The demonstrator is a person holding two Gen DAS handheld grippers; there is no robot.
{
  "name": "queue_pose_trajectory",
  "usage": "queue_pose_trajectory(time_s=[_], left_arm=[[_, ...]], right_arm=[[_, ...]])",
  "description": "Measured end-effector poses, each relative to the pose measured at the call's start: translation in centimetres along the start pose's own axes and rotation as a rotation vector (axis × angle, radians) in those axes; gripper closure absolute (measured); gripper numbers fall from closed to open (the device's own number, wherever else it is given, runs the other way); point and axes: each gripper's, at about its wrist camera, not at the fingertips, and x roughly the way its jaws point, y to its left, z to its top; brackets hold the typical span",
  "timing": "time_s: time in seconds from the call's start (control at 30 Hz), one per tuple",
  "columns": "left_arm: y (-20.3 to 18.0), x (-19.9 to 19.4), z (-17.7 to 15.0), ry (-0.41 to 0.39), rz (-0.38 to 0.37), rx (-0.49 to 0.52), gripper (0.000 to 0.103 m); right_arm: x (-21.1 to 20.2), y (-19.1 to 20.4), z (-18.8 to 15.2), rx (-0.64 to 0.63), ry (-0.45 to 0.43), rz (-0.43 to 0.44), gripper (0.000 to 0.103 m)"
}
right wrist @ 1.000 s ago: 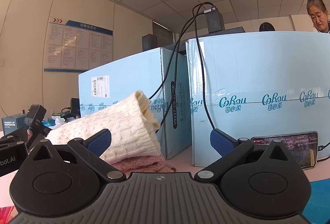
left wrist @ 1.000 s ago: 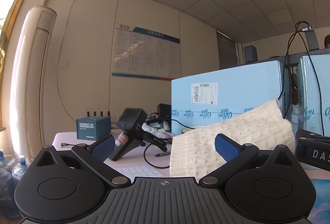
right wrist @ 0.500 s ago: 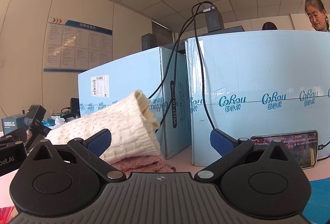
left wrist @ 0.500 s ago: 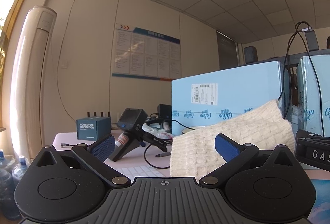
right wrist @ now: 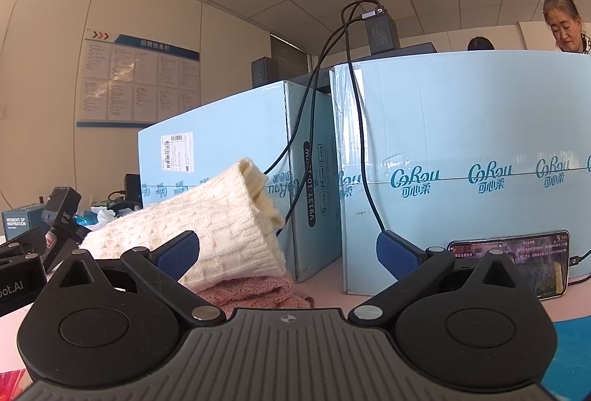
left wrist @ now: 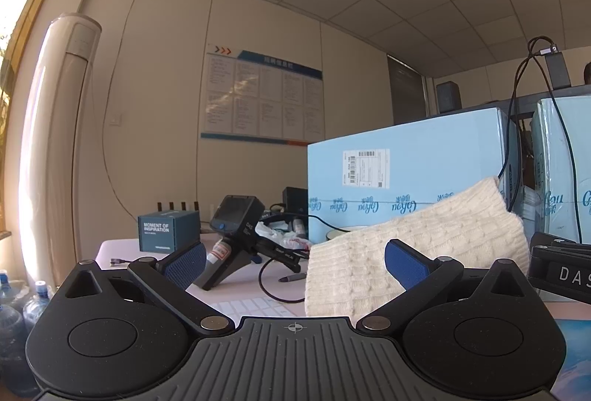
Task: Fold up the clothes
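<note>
1. Ahead of our left gripper (left wrist: pixel 295 262), whose jaws stand wide apart with nothing between them, we see the cream knit garment (left wrist: pixel 417 253) lying on the desk (left wrist: pixel 110 251); its near edge sits just beyond the right jaw and partly behind it.
2. Between the left jaws the desk lies open up to a black cable loop (left wrist: pixel 269 284) and a pen (left wrist: pixel 291 277); beyond the left jaw a black handheld device (left wrist: pixel 236 227) leans on the desk, with one dark teal box (left wrist: pixel 168 230) farther left.
3. Ahead of our right gripper (right wrist: pixel 288 253), its jaws also spread and gripping nothing, the same cream garment (right wrist: pixel 207 220) rests behind the left jaw, on top of a pink knit garment (right wrist: pixel 255 292) whose edge reaches into the gap between the jaws.
4. Past that gap, two light blue cartons (right wrist: pixel 461 157) stand side by side and close off the far side; only a narrow strip of desk stays free in front of them.
5. Behind the right jaw one phone (right wrist: pixel 517 262) leans against the nearer carton, screen lit.
6. We count two knit garments, two cartons, one phone and two black cables (right wrist: pixel 332 76) hanging down the cartons; two people show above the carton top.
</note>
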Motion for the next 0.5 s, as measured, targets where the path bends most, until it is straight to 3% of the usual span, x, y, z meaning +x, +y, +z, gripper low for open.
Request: queue_pose_trajectory(time_s=[0.5], left_arm=[[-0.04, 0.05, 0.02, -0.002, 0.019, 0.007, 0.0]], right_arm=[[0.04, 0.04, -0.03, 0.002, 0.003, -0.002, 0.0]])
